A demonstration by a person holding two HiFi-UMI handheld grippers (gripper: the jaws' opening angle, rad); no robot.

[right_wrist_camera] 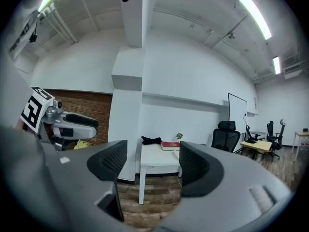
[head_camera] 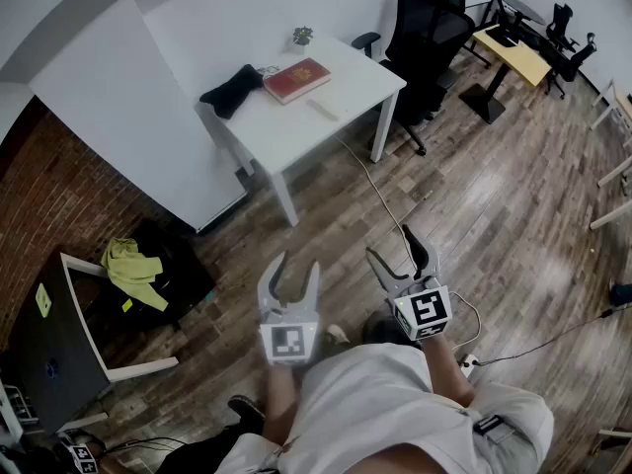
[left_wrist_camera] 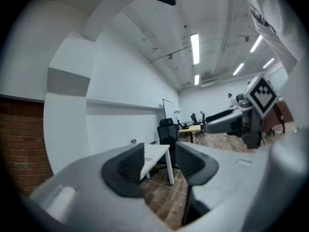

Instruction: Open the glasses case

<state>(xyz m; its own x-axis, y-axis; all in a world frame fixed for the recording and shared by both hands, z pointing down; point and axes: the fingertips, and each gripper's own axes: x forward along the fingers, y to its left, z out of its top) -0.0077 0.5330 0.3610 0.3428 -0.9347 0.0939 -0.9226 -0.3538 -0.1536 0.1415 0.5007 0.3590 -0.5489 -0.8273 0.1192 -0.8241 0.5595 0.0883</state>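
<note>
Glasses case (head_camera: 323,110), apparently the slim pale oblong, lies on the white rectangular tabletop (head_camera: 355,72) by the long edge nearest the person, well apart from both grippers. A flat red hardcover book (head_camera: 296,79) sits mid-table, a crumpled black cloth (head_camera: 232,90) near the far left corner, and a tiny potted plant (head_camera: 302,37) at the far edge. Over the wood-plank floor (head_camera: 474,196), the grey left gripper (head_camera: 299,262) and right gripper (head_camera: 391,242) have their ribbed black-padded jaws spread wide, holding nothing.
</note>
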